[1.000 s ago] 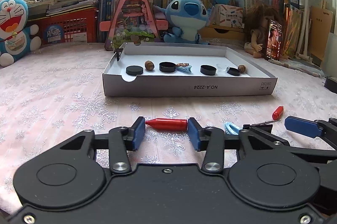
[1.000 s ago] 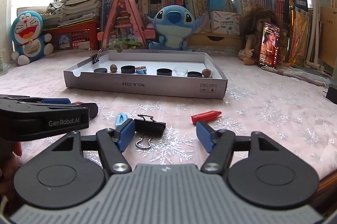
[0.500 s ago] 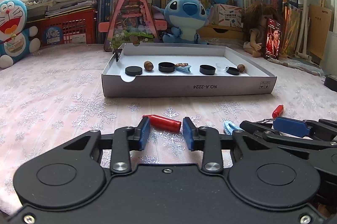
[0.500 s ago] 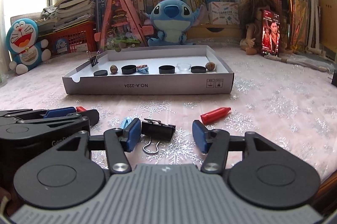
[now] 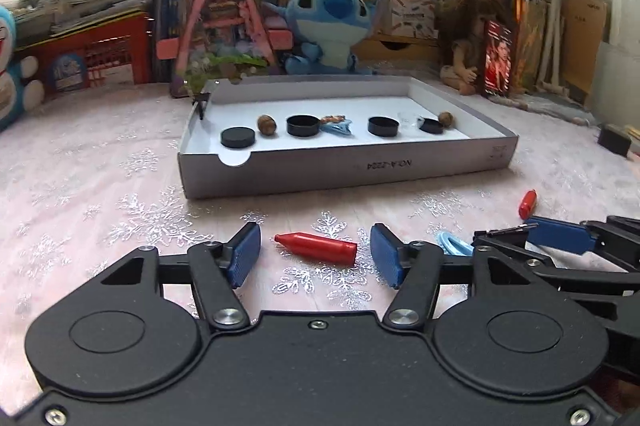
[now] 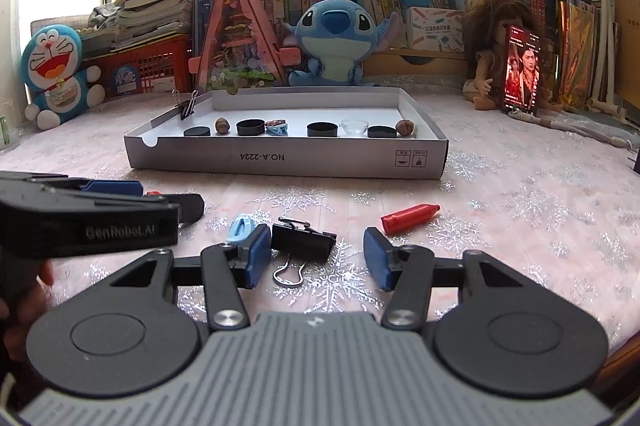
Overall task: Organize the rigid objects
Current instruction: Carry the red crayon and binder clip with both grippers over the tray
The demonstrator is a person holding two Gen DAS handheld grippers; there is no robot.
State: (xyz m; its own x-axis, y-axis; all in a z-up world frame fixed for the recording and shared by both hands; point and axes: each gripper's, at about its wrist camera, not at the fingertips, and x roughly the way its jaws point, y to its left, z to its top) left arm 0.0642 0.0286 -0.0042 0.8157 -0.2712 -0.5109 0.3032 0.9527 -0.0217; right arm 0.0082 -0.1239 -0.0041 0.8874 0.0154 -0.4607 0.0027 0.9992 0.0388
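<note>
While both grippers were held apart, a red tapered cap (image 5: 316,248) lay between the left gripper (image 5: 314,256); a black clip (image 6: 303,244) lay within the right gripper (image 6: 316,258).

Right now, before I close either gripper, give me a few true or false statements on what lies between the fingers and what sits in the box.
1. The left gripper is open around a red crayon. True.
2. The right gripper is shut on the binder clip. False: it is open, with the clip lying between its fingers.
3. A second red crayon lies on the tablecloth. True.
4. The white box is empty. False: it holds black caps, nuts and a clear dish.
</note>
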